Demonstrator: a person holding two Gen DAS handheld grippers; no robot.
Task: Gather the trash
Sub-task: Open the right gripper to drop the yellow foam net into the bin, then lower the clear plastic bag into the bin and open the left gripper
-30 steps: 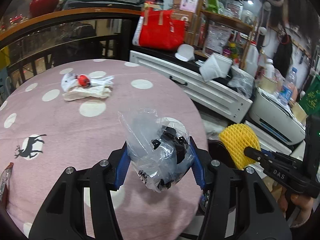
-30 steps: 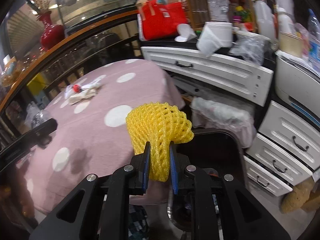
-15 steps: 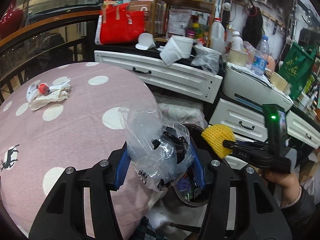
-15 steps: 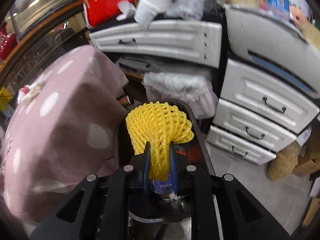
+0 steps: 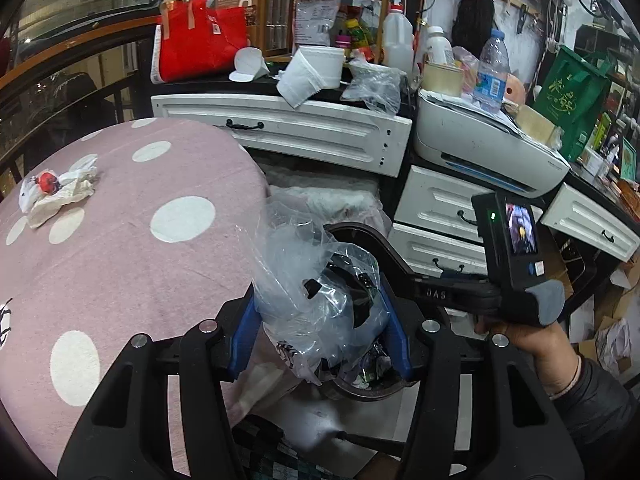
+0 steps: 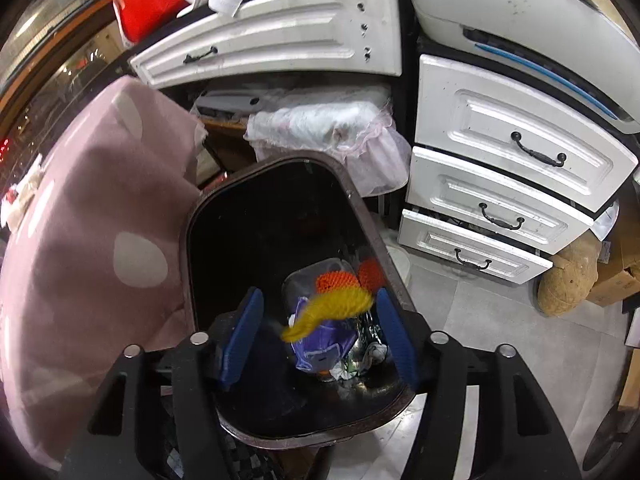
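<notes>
Above the dark bin (image 6: 208, 216), right gripper (image 6: 316, 332) jaws gape — blurred yellow foam net (image 6: 332, 312) loose; left gripper (image 5: 320, 328) pinches crinkly clear bag (image 5: 316, 292).

Indoor light, strong fisheye warp, dark corners, slight motion blur.

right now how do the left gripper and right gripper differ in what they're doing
The left gripper is shut on a crumpled clear plastic bag; the right gripper is open and holds nothing. A blurred yellow foam net shows between the right gripper's fingers, over the trash in the bin; the bag sits firmly pinched by the left. Both are positioned over the dark bin beside the pink dotted table.
</notes>
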